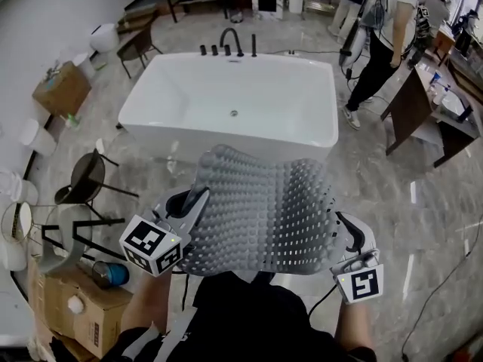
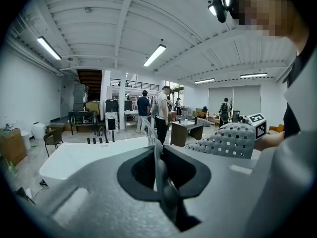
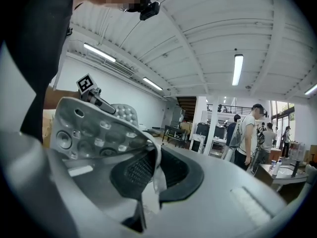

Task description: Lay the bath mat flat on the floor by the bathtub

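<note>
A person stands on the near side of a white bathtub (image 1: 226, 108) and holds a grey bath mat (image 1: 260, 213) in the air, spread between two hand-held grippers. The mat hangs above the floor (image 1: 377, 194) just in front of the bathtub's near wall, not yet touching down. The left gripper (image 1: 198, 197) has its jaws pressed together on the mat's left edge, with only a thin strip of the edge showing between them. The right gripper (image 1: 341, 223) is likewise clamped on the opposite, right edge. The mat is covered in rows of small bumps and square holes, and the right gripper view shows round suction cups on its other face. It bows and ripples between the two grips, so it looks soft, rubbery and fairly light, likely to fold on itself if one side is let go. Holding it at two opposite edges seems the right choice, since pulling the grips gently apart should keep it taut and flat while it is lowered. The suction cups may grab the glossy floor, making later sliding hard. Another person (image 1: 385, 36) stands beyond the bathtub's far right corner.
</note>
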`<action>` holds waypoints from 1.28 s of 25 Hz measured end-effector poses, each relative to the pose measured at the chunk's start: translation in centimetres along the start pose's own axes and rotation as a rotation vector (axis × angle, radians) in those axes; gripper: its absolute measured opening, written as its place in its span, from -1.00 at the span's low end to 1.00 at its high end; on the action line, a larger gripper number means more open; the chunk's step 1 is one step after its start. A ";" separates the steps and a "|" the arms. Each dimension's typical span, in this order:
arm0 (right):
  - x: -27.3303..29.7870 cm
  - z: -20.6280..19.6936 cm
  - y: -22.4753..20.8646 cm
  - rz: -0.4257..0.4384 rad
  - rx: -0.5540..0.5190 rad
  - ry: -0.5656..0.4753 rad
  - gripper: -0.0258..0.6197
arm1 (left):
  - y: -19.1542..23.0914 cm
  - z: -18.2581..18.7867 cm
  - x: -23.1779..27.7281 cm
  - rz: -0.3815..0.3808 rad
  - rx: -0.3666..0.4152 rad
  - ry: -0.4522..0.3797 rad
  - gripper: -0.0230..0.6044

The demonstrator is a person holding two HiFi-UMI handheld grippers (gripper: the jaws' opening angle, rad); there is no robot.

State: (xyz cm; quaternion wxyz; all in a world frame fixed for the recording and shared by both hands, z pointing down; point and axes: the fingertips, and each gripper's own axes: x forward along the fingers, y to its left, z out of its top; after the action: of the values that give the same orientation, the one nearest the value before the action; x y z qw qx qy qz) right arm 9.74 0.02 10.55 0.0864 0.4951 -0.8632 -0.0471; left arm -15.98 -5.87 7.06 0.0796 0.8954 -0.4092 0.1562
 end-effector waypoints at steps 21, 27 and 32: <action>10.5 -6.0 1.1 0.002 0.035 0.165 -0.86 | 9.3 -8.3 7.3 -0.041 -0.060 0.142 -0.85; 9.5 -2.3 2.1 -0.001 0.047 0.207 -0.86 | 9.1 -5.6 5.3 -0.054 -0.070 0.151 -0.85; 3.9 6.9 1.6 -0.003 0.022 0.290 -0.86 | 5.0 1.7 0.7 -0.084 -0.109 0.129 -0.85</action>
State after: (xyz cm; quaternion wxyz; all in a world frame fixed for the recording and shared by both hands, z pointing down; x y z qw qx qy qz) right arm 5.09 -2.58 4.50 0.2045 0.4991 -0.8413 0.0342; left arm -18.93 -10.12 5.75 0.1606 0.8942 -0.3734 0.1875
